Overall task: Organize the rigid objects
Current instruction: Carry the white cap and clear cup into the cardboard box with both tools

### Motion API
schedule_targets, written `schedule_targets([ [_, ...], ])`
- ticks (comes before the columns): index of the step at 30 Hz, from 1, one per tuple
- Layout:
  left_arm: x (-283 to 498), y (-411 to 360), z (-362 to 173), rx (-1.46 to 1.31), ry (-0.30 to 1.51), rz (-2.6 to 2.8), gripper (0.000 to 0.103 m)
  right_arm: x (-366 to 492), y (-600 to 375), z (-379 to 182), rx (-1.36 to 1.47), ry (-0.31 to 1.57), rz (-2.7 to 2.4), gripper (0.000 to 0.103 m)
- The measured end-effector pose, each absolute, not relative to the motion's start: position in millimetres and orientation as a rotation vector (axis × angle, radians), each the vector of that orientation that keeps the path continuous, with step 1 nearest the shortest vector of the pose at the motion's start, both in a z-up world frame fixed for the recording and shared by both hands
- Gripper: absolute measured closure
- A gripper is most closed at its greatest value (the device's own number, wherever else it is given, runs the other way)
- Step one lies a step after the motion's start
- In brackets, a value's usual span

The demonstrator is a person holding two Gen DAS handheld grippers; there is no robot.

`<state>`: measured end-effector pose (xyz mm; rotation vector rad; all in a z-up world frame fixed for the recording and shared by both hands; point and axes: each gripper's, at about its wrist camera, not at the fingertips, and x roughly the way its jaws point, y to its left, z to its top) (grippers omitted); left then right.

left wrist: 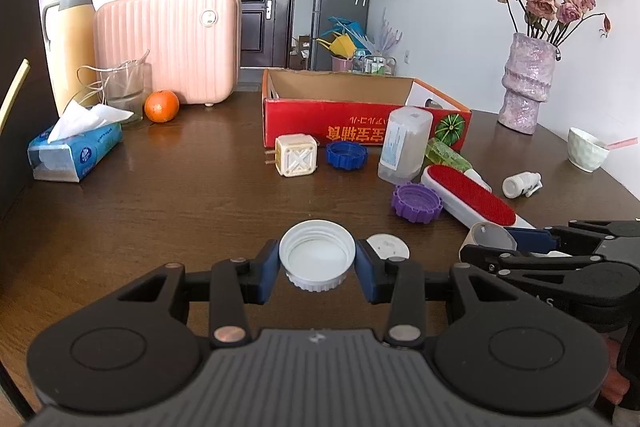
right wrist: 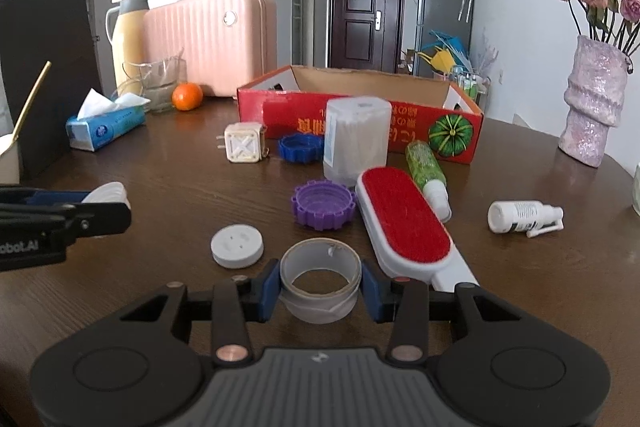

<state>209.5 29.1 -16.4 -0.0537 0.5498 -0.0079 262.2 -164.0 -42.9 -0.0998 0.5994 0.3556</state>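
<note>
The white cap (left wrist: 317, 259) sits low in the centre of the left wrist view, pinched between the 2 blue pads of the left tool (left wrist: 317, 265), open side up. The tape roll (right wrist: 319, 279) is in the same place in the right wrist view, and the right tool (right wrist: 319, 285) is narrow around it with both pads on its wall. So both tools hold something, and I judge the step in hand is the pick-up, with the carry not yet begun.

The next move probably calls for lifting each piece and bringing it to the red cardboard box (left wrist: 340, 119) in the upper middle of the frame. The path passes over the purple cap (right wrist: 323, 205), the lint brush (right wrist: 404, 223) and the tall white container (right wrist: 356, 143) (this one stands just before the box), so height is needed.

The right view shows a small white spray bottle (right wrist: 520, 217) fully, and the round white disc (right wrist: 237, 246) on the worktop (right wrist: 160, 307); in the left view the disc is half hidden behind the tool.
</note>
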Motion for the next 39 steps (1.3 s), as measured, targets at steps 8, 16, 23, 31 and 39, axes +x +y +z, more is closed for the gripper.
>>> schedule_targets([
  [8, 221.2, 27.3, -1.3, -0.044, 0.526, 0.003, 0.062, 270.8, -167.3, -22.2, -0.098, 0.547, 0.373, 0.061],
  [16, 240.8, 21.6, 15.8, -0.033, 0.502, 0.001, 0.062, 289.9, -175.1, -4.0, -0.086, 0.510, 0.373, 0.061],
  [23, 261.7, 13.2, 28.4, -0.026, 0.483, -0.007, 0.062, 310.7, -183.1, 10.6, -0.075, 0.475, 0.359, 0.061],
  [31, 289.4, 2.4, 37.5, -0.039, 0.467, -0.016, 0.062, 339.6, -193.7, 26.5, -0.042, 0.440, 0.351, 0.061],
  [39, 321.8, -1.6, 46.1, -0.067, 0.451, -0.007, 0.062, 370.1, -199.9, 39.3, -0.031, 0.417, 0.332, 0.061],
])
